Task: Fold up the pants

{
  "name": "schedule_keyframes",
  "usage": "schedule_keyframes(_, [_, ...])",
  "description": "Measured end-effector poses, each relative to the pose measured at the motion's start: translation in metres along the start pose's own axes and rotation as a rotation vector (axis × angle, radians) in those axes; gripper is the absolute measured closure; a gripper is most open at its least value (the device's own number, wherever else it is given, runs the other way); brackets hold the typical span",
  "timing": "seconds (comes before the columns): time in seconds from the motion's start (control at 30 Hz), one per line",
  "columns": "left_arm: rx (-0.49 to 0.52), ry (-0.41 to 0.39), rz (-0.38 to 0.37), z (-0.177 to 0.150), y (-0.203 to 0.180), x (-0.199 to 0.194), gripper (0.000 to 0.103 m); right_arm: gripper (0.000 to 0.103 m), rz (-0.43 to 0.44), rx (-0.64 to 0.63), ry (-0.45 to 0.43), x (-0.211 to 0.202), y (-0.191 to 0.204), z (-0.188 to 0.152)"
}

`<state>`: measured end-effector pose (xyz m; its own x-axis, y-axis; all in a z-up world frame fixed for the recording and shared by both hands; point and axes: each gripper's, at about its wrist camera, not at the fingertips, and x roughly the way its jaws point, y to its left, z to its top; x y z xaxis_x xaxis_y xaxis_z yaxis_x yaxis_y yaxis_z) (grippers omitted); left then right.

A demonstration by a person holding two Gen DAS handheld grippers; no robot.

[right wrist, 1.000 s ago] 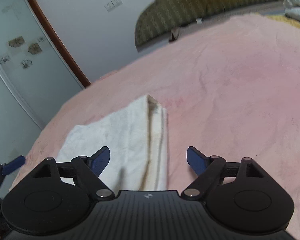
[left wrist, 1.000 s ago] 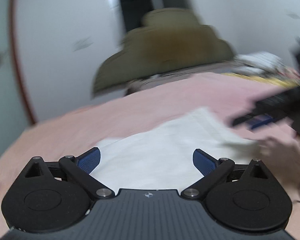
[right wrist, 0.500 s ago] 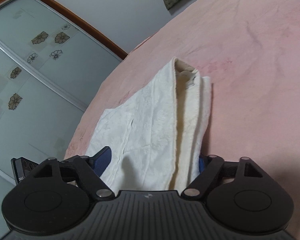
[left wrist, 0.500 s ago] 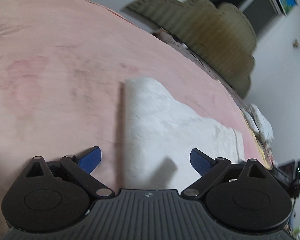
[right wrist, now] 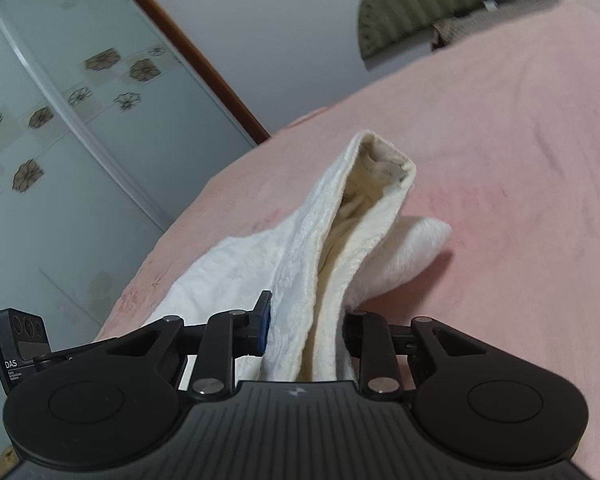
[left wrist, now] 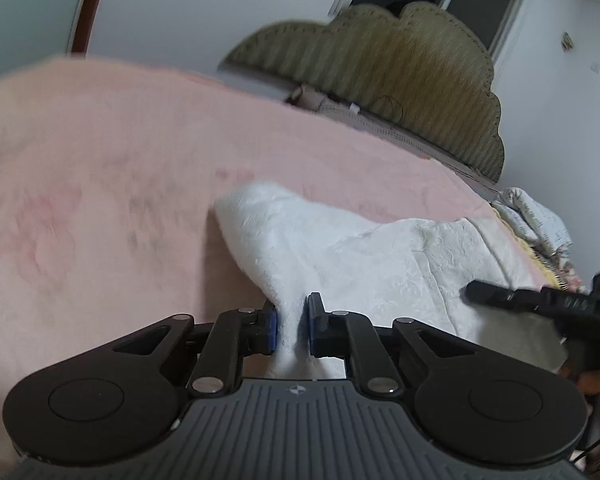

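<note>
The white pants (left wrist: 380,256) lie on the pink blanket (left wrist: 100,184), with broad bare blanket to the left and ahead as far as the olive headboard (left wrist: 400,80). The left gripper (left wrist: 292,324) has just been closing and now pinches a bunched ridge at the near edge of the cloth, its pads pressed into the fabric. The right gripper (right wrist: 306,328) has likewise just closed on the thick folded end of the pants, lifting that layered edge, with open blanket to its right and the wardrobe doors (right wrist: 60,120) beyond the bed's left edge.
</note>
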<state>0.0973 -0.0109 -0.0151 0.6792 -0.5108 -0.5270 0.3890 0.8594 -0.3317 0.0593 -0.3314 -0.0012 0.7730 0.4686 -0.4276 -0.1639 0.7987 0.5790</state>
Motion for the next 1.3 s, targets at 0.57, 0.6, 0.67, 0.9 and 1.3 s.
schedule_keyframes(0.57, [-0.009, 0.034, 0.260, 0.049, 0.042, 0.022, 0.054, 0.055, -0.181, 0.010, 0.096, 0.106, 0.015, 0.042])
schedule_keyframes(0.6, [-0.007, 0.021, 0.272, 0.046, 0.043, 0.014, 0.053, 0.053, -0.178, 0.029, 0.070, 0.097, 0.012, 0.038])
schedule_keyframes(0.67, [0.003, -0.007, 0.310, 0.045, 0.042, 0.001, 0.046, 0.052, -0.270, 0.025, -0.010, 0.074, 0.018, 0.031])
schedule_keyframes(0.9, [0.168, -0.015, 0.395, 0.023, 0.004, -0.021, 0.017, 0.051, -0.161, -0.262, -0.114, 0.033, 0.082, -0.001])
schedule_keyframes(1.3, [0.250, -0.054, 0.424, -0.010, -0.044, -0.044, 0.012, 0.021, -0.447, -0.280, -0.100, 0.017, 0.115, -0.044])
